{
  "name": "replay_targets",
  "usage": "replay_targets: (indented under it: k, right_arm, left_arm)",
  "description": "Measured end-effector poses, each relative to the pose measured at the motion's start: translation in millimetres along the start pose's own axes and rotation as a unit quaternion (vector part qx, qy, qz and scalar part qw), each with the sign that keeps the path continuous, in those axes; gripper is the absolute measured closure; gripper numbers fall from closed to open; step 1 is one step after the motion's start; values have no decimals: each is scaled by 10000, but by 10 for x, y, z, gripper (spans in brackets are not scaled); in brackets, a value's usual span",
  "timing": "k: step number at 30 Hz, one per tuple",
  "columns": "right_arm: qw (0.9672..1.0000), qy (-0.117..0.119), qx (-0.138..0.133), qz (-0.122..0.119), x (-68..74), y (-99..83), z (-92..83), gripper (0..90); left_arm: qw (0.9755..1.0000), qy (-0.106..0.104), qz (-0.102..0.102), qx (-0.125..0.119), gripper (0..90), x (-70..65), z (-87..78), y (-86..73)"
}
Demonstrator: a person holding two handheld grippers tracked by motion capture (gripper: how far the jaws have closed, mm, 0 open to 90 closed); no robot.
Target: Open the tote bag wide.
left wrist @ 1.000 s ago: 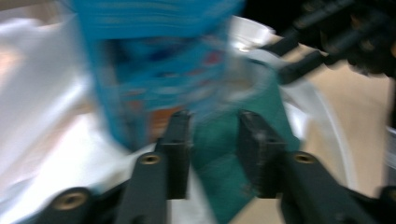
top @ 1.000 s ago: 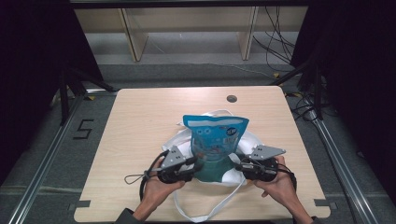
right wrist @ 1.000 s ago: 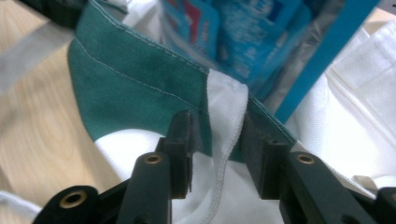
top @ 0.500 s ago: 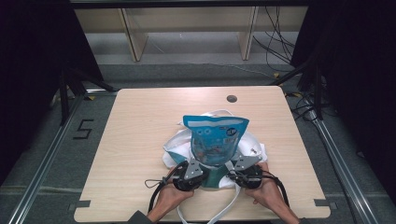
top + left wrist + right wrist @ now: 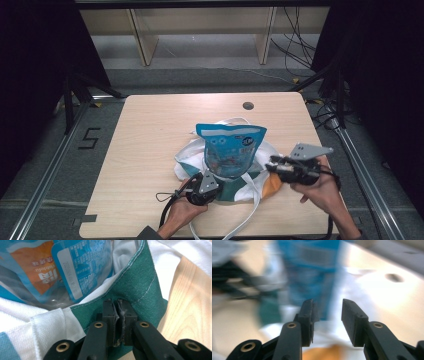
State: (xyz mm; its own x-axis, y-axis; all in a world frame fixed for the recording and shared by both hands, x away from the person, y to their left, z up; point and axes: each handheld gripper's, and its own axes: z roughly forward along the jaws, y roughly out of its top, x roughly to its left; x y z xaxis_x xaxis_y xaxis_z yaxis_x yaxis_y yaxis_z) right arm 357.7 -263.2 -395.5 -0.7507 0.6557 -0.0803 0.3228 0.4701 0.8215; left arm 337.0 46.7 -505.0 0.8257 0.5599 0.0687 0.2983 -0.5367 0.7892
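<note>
A blue snack pouch (image 5: 230,150) stands upright in the mouth of a cloth tote bag (image 5: 192,160) that lies crumpled on the counter (image 5: 150,140), a little nearer the person than the counter's middle. The bag is white with green and orange panels, and its white straps (image 5: 250,202) trail from under the pouch toward the counter's near edge.

The left hand-held gripper (image 5: 207,184) sits just at the near left foot of the pouch. Seen from the left gripper view, its jaws are pinched tight on the green hem of the bag (image 5: 140,290), with a fold of cloth squeezed between the pads and the pouch (image 5: 75,267) right behind that hem.

The right hand-held gripper (image 5: 274,167) hangs off to the right of the pouch, above the orange panel (image 5: 272,186). Its jaws have just been opening and stand part-way apart with nothing between them; the right gripper view is blurred, with the pouch (image 5: 312,270) a blue smear beyond the pads.

As I judge it, the packing is roughly half done: the pouch is inside the bag's opening, but most of it pokes out above the cloth. What seems left is for the free gripper to take the opposite rim, so the bag can be drawn up around the pouch and the straps gathered.
</note>
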Motion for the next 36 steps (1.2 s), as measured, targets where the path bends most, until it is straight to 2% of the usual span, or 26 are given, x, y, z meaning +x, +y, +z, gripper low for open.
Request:
replay_targets:
  k: [2,4,5,6,9,11,14,15,16,17,18,19,20,21,22,23,25,26,27,28,30,31,32,33,34,36]
  right_arm:
    - [9989,-353,130,282,-182,8,101,572]
    - [9978,-381,370,384,-346,-34,276,539]
    - [9971,-308,517,471,-376,-55,362,536]
    - [9976,-223,540,362,-394,-70,460,535]
    - [9974,152,672,189,-342,-58,648,558]
    - [9966,219,789,78,-280,-72,775,594]
    - [9918,297,1243,-86,-208,-95,922,778]
    - [9915,159,1283,-155,-209,-92,964,869]
    - [9921,-16,1242,-174,-243,-75,991,888]
    - [9930,-159,1160,-128,-293,-52,1018,892]
    - [9938,-260,1073,-113,-351,-34,1039,895]
    - [9944,-275,1019,100,-404,-18,1058,896]
    - [9945,-305,992,105,-466,-13,1099,896]
    - [9945,-342,972,198,-506,-16,1166,896]
    - [9939,-384,1005,256,-537,-27,1234,896]
    - [9920,-411,1161,272,-564,-37,1288,895]
    - [9905,-453,1213,472,-589,-114,1429,895]
    - [9894,-437,1269,549,-596,-154,1482,896]
    - [9895,-404,1267,559,-606,-191,1515,896]
    - [9894,-385,1272,591,-616,-196,1519,895]
    - [9901,-365,1213,609,-608,-199,1504,891]
    - [9912,-393,1131,559,-613,-189,1487,878]
    - [9908,-391,1104,674,-606,-171,1449,848]
    - [9927,-427,948,618,-619,-156,1409,807]
    - [9917,-361,1001,727,-613,-111,1320,775]
    - [9927,-352,820,806,-591,-35,1151,702]
  left_arm:
    - [10000,1,27,1,843,-4,4,4]
    - [9999,-26,68,74,843,26,-3,5]
    - [10000,-65,-25,-9,843,10,4,3]
    - [10000,-79,-15,4,843,14,4,6]
    - [9999,-99,-83,-37,842,22,8,5]
    - [10000,-25,36,85,839,37,-16,8]
    - [9999,-19,84,102,839,36,-15,10]
    - [9999,-78,35,55,839,22,-13,8]
    - [9997,-50,165,158,841,29,-26,10]
    - [9999,-142,77,60,849,4,-13,5]
    - [9996,-132,195,179,856,17,-25,8]
    - [9996,-235,70,113,868,-14,-13,1]
    - [9992,-149,270,245,874,1,-24,-1]
    - [9997,-189,128,119,874,-29,-10,-6]
    - [9992,-131,279,262,874,-5,-21,-4]
    - [9993,-134,248,234,875,-7,-19,-11]
    - [9995,-140,202,198,876,-15,-22,-30]
    - [9998,-183,72,80,879,-41,-19,-38]
    - [9994,-113,229,225,879,-26,-43,-35]
    - [9998,-175,87,79,879,-55,-32,-40]
    - [9997,-170,106,165,859,-38,-58,-23]
    - [9997,-255,-5,55,836,-38,-76,-13]
    - [9995,-300,-65,-23,807,-23,-126,9]
    - [9992,-361,-114,-126,773,3,-194,42]
    - [9985,-412,-218,-299,749,20,-274,85]
    - [9970,-393,-346,-572,713,113,-442,175]
